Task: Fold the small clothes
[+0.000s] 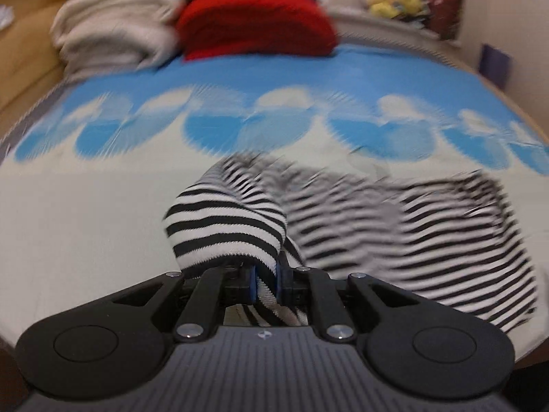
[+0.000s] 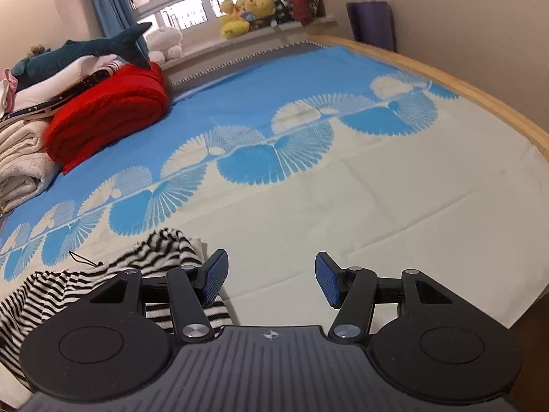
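shirt (image 2: 103, 274) on bedsheet (image 2: 377, 189) — blankets (image 2: 106, 113) behind

A: Where is there room to move?

B: The bed's flat blue and cream cover (image 2: 394, 185) is bare in front of the right tool (image 2: 271, 276). Its two blue pads are wide apart with nothing between them.

A: What is in the way?

B: The rumpled black and white striped cloth (image 2: 161, 250) lies just left of that tool, touching its left pad. The left tool (image 1: 266, 283) is pinched on that cloth (image 1: 226, 226), and the rest bunches up to its right.

A: And further off?

B: A fat red rolled blanket (image 2: 109, 116) and folded cream towels (image 2: 20, 161) block the far left. A wooden bed edge (image 2: 480, 99) and a wall close the right side.
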A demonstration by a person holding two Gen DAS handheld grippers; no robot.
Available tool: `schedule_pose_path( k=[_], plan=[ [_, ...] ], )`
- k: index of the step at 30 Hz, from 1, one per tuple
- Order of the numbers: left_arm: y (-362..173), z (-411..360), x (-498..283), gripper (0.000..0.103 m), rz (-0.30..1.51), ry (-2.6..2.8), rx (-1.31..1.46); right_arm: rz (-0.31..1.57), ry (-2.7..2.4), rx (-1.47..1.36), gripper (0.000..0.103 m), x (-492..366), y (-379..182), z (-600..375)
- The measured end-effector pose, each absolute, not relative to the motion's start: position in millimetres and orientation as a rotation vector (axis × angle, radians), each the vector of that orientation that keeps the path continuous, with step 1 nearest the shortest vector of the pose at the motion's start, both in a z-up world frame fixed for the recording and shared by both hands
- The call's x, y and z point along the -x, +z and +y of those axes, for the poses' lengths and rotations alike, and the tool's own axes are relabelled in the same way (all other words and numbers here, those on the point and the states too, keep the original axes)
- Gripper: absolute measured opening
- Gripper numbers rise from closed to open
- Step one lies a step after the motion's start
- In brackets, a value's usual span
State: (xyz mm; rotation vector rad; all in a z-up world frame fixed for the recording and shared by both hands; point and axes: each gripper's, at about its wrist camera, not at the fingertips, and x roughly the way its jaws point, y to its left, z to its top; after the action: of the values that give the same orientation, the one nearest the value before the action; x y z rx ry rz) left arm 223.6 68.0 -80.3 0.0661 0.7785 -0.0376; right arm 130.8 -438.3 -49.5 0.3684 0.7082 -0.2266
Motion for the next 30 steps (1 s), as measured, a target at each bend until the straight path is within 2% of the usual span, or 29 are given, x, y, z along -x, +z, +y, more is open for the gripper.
schedule_pose_path(
  k=[6,11,13,14,16,17,19,20,21,30],
  plan=[
    [-46,-50,-221,0.010,0.658,-0.241,-0.169,0.704,-0.210,-0.367,0.058,-128,-51,-447],
    [-62,-160,-192,0.010,0.602,-0.471,-0.286,0.690,-0.212,-0.358,0.058,-123,-49,-455],
    [-85,-200,-181,0.011,0.657,-0.582,-0.339,0.686,-0.212,-0.374,0.058,-122,-49,-461],
    [-99,-216,-179,0.015,0.718,-0.633,-0.361,0.687,-0.210,-0.383,0.058,-122,-50,-464],
    [-126,-238,-175,0.017,0.853,-0.737,-0.378,0.693,-0.199,-0.402,0.058,-123,-51,-468],
    [-131,-242,-173,0.019,0.887,-0.773,-0.372,0.697,-0.192,-0.411,0.058,-123,-52,-469],
    [-125,-232,-173,0.029,0.891,-0.792,-0.311,0.708,-0.174,-0.422,0.058,-126,-54,-469],
    [-116,-220,-176,0.040,0.878,-0.788,-0.260,0.712,-0.164,-0.423,0.058,-128,-55,-469],
    [-108,-203,-181,0.045,0.866,-0.777,-0.209,0.716,-0.149,-0.422,0.058,-129,-55,-467],
    [-41,-87,-245,0.046,0.775,-0.489,-0.246,0.789,-0.003,-0.467,0.058,-153,-63,-437]
  ],
)
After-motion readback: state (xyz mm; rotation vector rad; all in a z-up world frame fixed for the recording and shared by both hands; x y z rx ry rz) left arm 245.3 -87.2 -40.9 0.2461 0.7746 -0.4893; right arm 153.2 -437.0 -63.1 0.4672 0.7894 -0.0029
